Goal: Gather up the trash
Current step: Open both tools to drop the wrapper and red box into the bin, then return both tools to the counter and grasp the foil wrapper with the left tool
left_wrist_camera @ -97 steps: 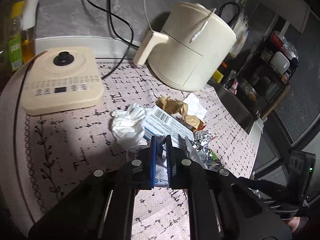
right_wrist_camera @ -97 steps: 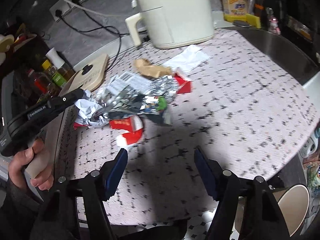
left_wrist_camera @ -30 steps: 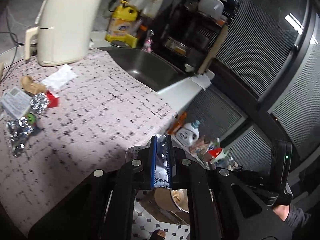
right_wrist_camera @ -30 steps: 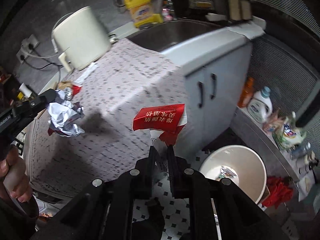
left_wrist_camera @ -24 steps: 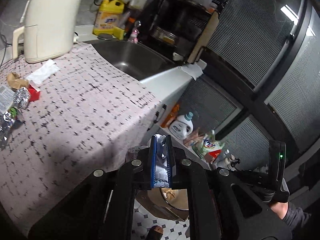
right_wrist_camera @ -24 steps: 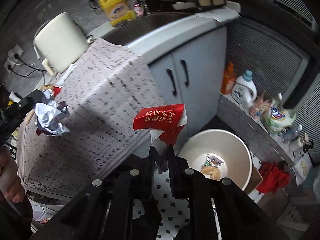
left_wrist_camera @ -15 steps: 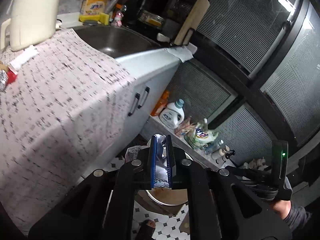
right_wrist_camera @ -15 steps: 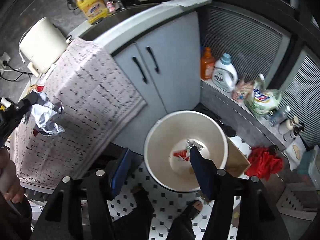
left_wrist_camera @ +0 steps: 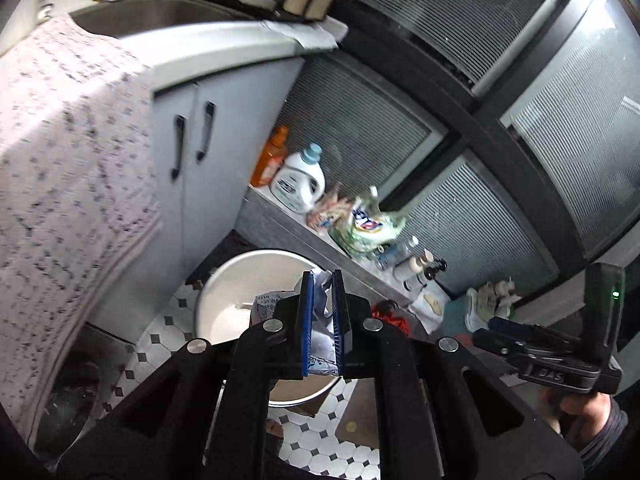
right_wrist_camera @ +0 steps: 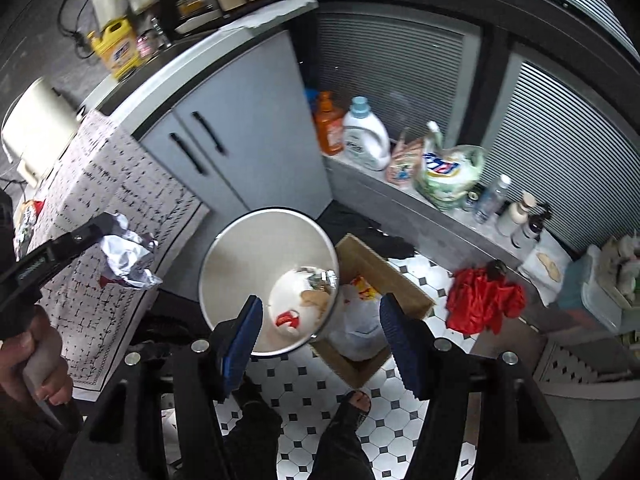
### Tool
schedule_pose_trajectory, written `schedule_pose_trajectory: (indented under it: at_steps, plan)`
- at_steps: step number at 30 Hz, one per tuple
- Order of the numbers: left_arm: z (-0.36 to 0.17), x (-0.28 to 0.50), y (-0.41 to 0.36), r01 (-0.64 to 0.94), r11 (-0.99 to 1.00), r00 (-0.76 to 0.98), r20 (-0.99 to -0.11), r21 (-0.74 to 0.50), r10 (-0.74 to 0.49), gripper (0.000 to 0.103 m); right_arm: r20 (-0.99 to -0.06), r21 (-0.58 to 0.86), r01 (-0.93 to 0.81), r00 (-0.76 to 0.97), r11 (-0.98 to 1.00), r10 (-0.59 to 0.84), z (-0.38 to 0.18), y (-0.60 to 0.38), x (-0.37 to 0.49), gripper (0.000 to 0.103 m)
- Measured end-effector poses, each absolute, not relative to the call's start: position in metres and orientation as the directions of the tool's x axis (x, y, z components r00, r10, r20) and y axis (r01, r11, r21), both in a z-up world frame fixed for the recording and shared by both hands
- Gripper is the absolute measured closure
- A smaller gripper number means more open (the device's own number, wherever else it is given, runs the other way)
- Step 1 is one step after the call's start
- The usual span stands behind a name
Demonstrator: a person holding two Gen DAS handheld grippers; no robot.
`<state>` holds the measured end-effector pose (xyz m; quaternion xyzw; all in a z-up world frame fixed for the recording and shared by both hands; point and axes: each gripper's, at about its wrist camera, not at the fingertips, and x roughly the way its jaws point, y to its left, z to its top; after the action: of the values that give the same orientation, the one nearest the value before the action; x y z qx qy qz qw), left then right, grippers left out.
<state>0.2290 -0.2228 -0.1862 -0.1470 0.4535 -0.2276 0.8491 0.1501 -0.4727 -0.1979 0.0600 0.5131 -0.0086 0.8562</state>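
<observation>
The left gripper (left_wrist_camera: 319, 304) is clamped on a crumpled wad of paper and foil (right_wrist_camera: 127, 258), carried off the counter's edge beside the white trash bin (right_wrist_camera: 224, 240) on the floor. The right gripper (right_wrist_camera: 320, 320) hangs over the bin with jaws apart and empty, a red wrapper (right_wrist_camera: 287, 319) lying inside. Release too soon, short of the rim, and the wad likely lands on the tiles.

the bin (right_wrist_camera: 224, 248) looks like smooth, glossy metal. crumpled paper and foil trash (right_wrist_camera: 128, 258) shines in the left tongs (left_wrist_camera: 321, 280). a matt, speckled cloth (right_wrist_camera: 100, 184) covers the counter. the floor (right_wrist_camera: 400, 432) is glossy tile.
</observation>
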Motion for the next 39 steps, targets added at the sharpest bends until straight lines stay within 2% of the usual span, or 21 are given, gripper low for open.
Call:
schedule_pose_trajectory:
  at_steps: [2, 4, 5, 6, 9, 15, 21, 30, 35, 39]
  plan:
    - [-0.191, 0.232, -0.233, 0.256, 0.851, 0.467, -0.713, -0.458, -0.524, 0.091, -0.879, 0.098, 0.099, 0.475, 0.99, 0.04, -0.198, -0.483, 0.144, 0.043]
    - [-0.195, 0.235, -0.241, 0.264, 0.843, 0.446, -0.715, -0.469, -0.538, 0.076, -0.879, 0.104, 0.115, 0.476, 0.988, 0.037, -0.198, -0.49, 0.139, 0.043]
    - [-0.194, 0.236, -0.245, 0.271, 0.841, 0.443, -0.715, -0.468, -0.541, 0.058, -0.878, 0.108, 0.124, 0.477, 0.986, 0.036, -0.199, -0.493, 0.137, 0.042]
    - [-0.191, 0.236, -0.248, 0.28, 0.845, 0.454, -0.712, -0.456, -0.535, 0.044, -0.877, 0.111, 0.13, 0.479, 0.985, 0.036, -0.199, -0.495, 0.135, 0.042]
    - [-0.181, 0.234, -0.25, 0.294, 0.857, 0.483, -0.708, -0.423, -0.515, 0.032, -0.873, 0.128, 0.143, 0.486, 0.981, 0.043, -0.199, -0.497, 0.134, 0.041]
    - [-0.158, 0.232, -0.231, 0.298, 0.88, 0.525, -0.706, -0.37, -0.475, 0.021, -0.859, 0.164, 0.124, 0.505, 0.979, 0.08, -0.196, -0.482, 0.141, 0.037]
    - [-0.134, 0.228, -0.186, 0.232, 0.912, 0.582, -0.703, -0.339, -0.409, 0.015, -0.84, 0.183, 0.053, 0.528, 0.982, 0.128, -0.184, -0.444, 0.16, 0.031]
    - [-0.104, 0.207, -0.101, 0.095, 0.944, 0.688, -0.665, -0.315, -0.291, 0.011, -0.803, 0.199, -0.085, 0.557, 0.976, 0.213, -0.158, -0.361, 0.19, 0.022]
    - [-0.092, 0.198, -0.053, 0.02, 0.952, 0.732, -0.644, -0.305, -0.222, 0.007, -0.78, 0.179, -0.15, 0.581, 0.972, 0.234, -0.143, -0.315, 0.201, 0.009]
    - [-0.088, 0.193, -0.015, -0.04, 0.949, 0.752, -0.635, -0.312, -0.177, 0.007, -0.762, 0.167, -0.201, 0.595, 0.965, 0.255, -0.132, -0.279, 0.209, 0.008]
